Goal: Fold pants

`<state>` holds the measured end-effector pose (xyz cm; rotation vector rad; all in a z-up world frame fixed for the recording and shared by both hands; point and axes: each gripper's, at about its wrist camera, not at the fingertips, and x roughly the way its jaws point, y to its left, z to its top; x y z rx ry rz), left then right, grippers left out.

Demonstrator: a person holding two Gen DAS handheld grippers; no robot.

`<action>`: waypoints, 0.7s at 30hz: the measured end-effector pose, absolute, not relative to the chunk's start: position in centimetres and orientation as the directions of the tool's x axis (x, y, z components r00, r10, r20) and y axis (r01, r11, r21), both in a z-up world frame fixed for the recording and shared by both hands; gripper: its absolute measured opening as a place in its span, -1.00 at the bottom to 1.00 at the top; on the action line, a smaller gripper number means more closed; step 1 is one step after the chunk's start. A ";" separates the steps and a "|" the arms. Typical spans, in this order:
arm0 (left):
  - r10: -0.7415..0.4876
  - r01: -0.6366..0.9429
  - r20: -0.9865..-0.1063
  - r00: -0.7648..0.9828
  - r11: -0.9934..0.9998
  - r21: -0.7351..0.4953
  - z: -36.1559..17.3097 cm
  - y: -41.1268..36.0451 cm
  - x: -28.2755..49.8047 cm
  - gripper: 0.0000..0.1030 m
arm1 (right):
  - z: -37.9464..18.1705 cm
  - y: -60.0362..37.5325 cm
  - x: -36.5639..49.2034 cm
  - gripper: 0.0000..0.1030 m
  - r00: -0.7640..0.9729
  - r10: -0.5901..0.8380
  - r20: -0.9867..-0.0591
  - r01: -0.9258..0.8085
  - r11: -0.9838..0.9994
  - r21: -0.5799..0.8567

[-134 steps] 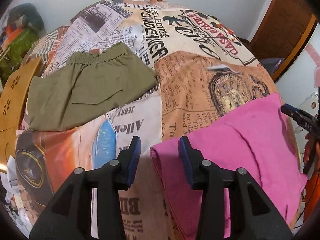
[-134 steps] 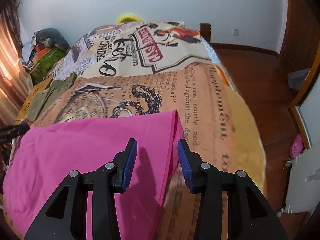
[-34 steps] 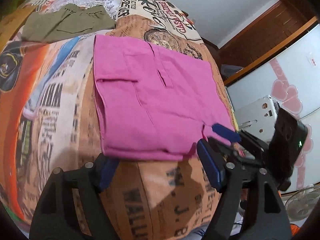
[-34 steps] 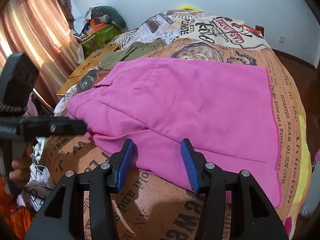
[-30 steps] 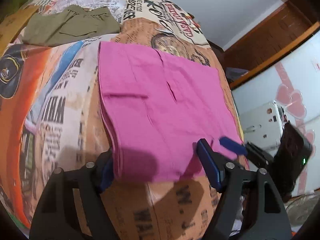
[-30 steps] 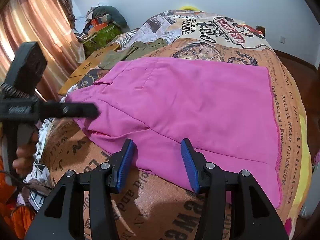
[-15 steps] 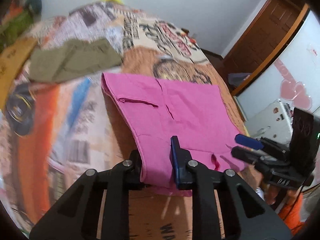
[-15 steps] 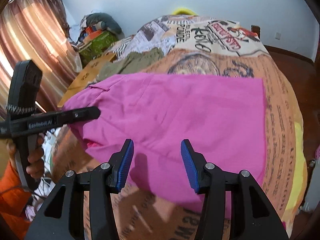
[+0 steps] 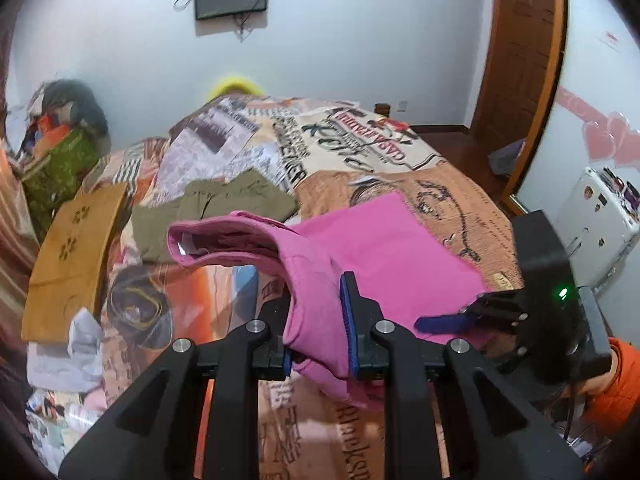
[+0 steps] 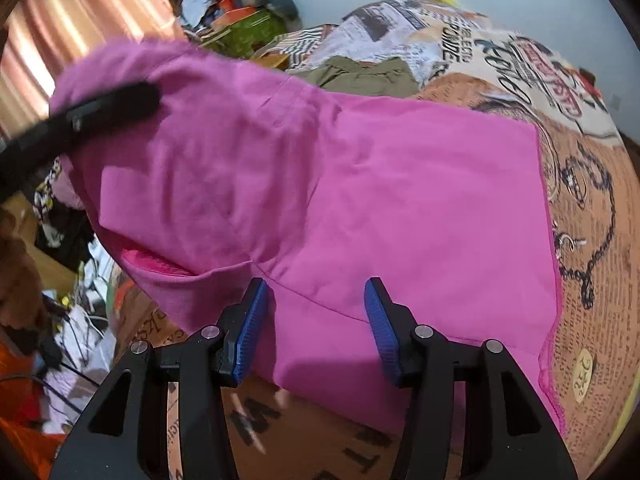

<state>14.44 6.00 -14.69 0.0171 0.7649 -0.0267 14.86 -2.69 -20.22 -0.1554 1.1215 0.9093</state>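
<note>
Pink pants lie on the printed bedspread. My left gripper is shut on their near left corner and holds it lifted, so the cloth rises in a hump toward the waistband. In the right wrist view the pink pants fill the middle, with the left gripper's finger pinching the raised corner at upper left. My right gripper is open, its pads over the near edge of the pants without holding them. It also shows in the left wrist view.
Folded olive pants lie further back on the bed, also in the right wrist view. A wooden board leans at the bed's left side. Clutter is piled at far left. A white appliance stands at right.
My left gripper closed on the near corner of the pink pants and lifted it up off the bed. My right gripper stayed open and moved closer over the near edge.
</note>
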 end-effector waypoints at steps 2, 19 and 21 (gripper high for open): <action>-0.025 0.056 -0.685 0.728 0.998 0.023 -14.3 4.8 14.8 -0.62 | -20.0 -3.5 15.1 -0.07 0.120 0.568 -0.814 -0.678 0.646 0.350; -0.212 0.242 -0.738 0.641 0.968 -0.068 -15.1 -4.3 19.5 -0.73 | -20.8 -16.7 15.4 -0.07 0.311 0.453 -0.835 -0.469 0.838 0.280; -0.235 0.254 -0.756 0.611 0.963 -0.094 -16.0 -5.2 20.2 -0.74 | -20.7 -16.8 15.5 -0.07 0.312 0.462 -0.830 -0.465 0.836 0.291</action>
